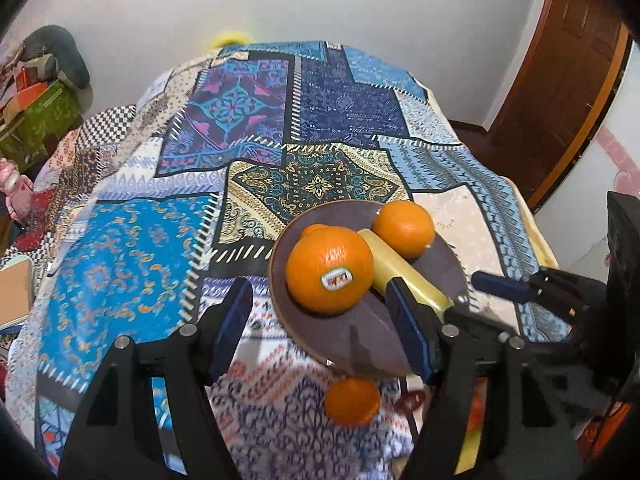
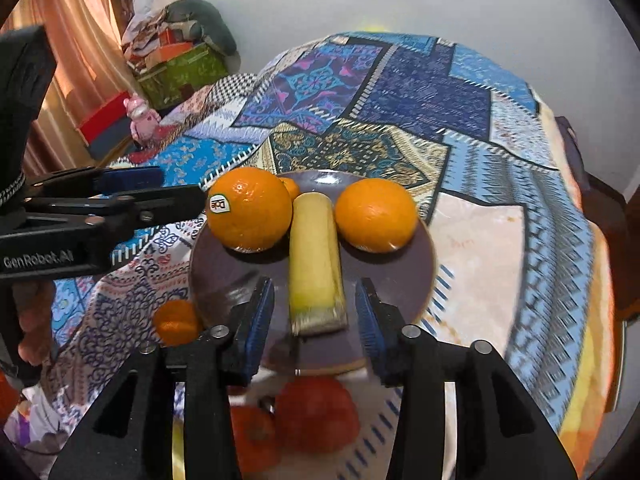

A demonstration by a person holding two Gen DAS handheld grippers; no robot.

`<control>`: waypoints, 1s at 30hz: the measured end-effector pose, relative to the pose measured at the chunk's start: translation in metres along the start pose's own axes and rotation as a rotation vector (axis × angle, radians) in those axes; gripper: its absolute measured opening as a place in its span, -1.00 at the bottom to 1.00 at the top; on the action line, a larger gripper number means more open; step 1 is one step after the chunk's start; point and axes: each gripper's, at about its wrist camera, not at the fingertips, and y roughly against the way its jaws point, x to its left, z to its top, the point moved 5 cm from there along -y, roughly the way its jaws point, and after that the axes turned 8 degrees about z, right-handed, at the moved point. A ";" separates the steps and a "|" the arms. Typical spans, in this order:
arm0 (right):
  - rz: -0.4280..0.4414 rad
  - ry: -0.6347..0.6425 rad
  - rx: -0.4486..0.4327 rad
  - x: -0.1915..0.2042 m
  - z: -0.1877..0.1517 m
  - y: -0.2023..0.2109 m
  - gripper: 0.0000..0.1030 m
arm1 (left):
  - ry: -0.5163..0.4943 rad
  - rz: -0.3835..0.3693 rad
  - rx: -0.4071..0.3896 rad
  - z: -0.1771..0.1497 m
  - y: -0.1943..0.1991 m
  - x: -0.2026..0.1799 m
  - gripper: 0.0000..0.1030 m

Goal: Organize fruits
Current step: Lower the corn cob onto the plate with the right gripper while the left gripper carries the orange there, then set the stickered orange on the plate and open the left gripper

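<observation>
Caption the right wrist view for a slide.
Open right gripper over a yellow banana piece lying between two oranges on a brown plate.

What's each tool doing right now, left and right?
Left tool: open, holding nothing, above the near edge of the round dark purple plate.
Right tool: open, pads clear of the pale yellow cut banana piece lying on that plate.

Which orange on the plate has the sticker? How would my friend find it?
Find the round purple-brown plate on the patchwork cloth. A yellow piece lies along its middle, with an orange each side. The sticker orange is left of it, the only one with a label.
</observation>
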 end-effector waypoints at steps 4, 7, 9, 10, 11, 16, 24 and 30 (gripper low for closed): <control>-0.017 -0.012 -0.026 0.002 -0.015 0.022 -0.16 | -0.015 -0.006 -0.004 -0.018 0.024 0.000 0.34; -0.028 -0.037 -0.032 -0.001 -0.032 0.036 -0.12 | -0.029 -0.024 0.016 -0.037 0.036 -0.003 0.34; -0.044 -0.063 -0.028 -0.005 -0.048 0.043 -0.10 | -0.042 -0.040 0.034 -0.051 0.042 -0.008 0.34; -0.049 -0.077 -0.022 -0.007 -0.054 0.044 -0.10 | -0.048 -0.046 0.041 -0.057 0.043 -0.011 0.34; -0.055 -0.087 -0.019 -0.009 -0.059 0.047 -0.10 | -0.056 -0.052 0.049 -0.063 0.044 -0.015 0.34; -0.056 -0.149 0.000 -0.013 -0.092 0.059 -0.09 | -0.100 -0.094 0.093 -0.093 0.043 -0.041 0.42; -0.032 -0.175 0.043 -0.006 -0.117 0.050 -0.08 | -0.168 -0.151 0.147 -0.116 0.021 -0.081 0.43; -0.014 -0.217 0.028 -0.003 -0.119 0.047 -0.09 | -0.167 -0.194 0.179 -0.120 0.021 -0.079 0.44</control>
